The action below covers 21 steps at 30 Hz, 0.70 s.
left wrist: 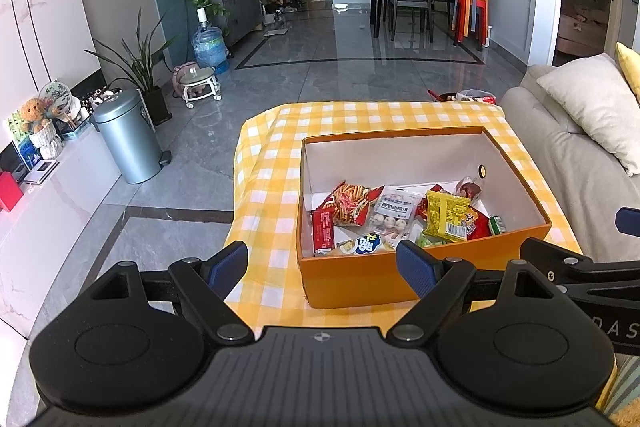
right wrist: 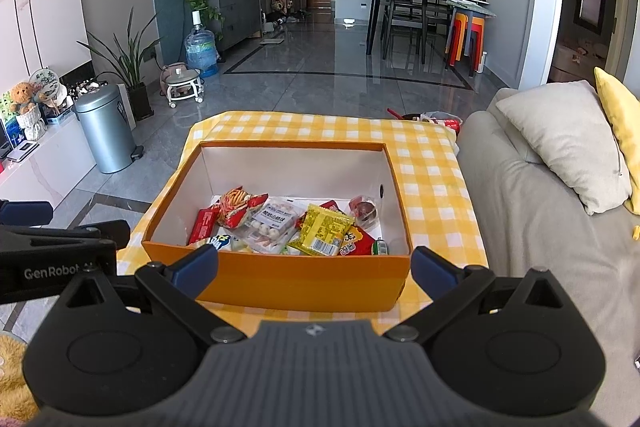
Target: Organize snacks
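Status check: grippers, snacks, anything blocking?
Left gripper and right gripper open, empty. Snack packets in orange box on checked tablecloth. Nothing blocking.

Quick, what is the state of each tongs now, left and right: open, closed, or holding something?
Left tongs: open, holding nothing.
Right tongs: open, holding nothing, in front of the orange box.

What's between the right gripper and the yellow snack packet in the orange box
Only the orange box's near wall. The right gripper sits open, low in front of it; the yellow snack packet lies on top of the pile, uncovered from above.
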Each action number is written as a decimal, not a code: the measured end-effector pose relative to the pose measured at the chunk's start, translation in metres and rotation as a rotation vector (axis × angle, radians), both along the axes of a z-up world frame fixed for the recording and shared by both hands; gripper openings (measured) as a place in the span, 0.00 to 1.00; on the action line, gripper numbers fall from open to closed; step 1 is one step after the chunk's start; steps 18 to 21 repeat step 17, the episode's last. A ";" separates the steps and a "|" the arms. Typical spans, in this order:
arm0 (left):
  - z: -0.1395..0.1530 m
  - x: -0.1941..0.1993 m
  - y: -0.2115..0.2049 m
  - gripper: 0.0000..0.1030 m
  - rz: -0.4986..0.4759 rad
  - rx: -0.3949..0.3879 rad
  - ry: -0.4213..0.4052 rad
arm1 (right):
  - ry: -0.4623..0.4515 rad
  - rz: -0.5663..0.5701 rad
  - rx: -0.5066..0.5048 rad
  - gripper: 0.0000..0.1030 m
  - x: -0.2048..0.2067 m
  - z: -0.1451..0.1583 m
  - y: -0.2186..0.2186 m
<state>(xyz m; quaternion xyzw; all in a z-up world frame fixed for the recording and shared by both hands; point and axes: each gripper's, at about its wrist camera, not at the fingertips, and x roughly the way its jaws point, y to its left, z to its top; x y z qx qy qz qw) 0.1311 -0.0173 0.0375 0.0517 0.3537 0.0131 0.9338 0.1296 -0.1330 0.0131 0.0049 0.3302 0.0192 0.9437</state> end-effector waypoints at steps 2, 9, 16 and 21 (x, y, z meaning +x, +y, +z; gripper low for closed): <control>0.001 0.001 0.001 0.95 0.001 0.000 0.000 | 0.002 0.000 0.000 0.96 0.001 0.000 0.001; 0.004 -0.001 0.002 0.95 -0.002 -0.005 -0.007 | 0.007 0.003 0.003 0.96 0.001 -0.002 0.001; 0.008 -0.005 0.004 0.95 -0.007 -0.008 -0.023 | 0.009 0.006 0.004 0.96 0.000 -0.003 0.003; 0.009 -0.006 0.002 0.95 -0.007 -0.008 -0.024 | 0.010 0.007 0.005 0.96 -0.001 -0.003 0.003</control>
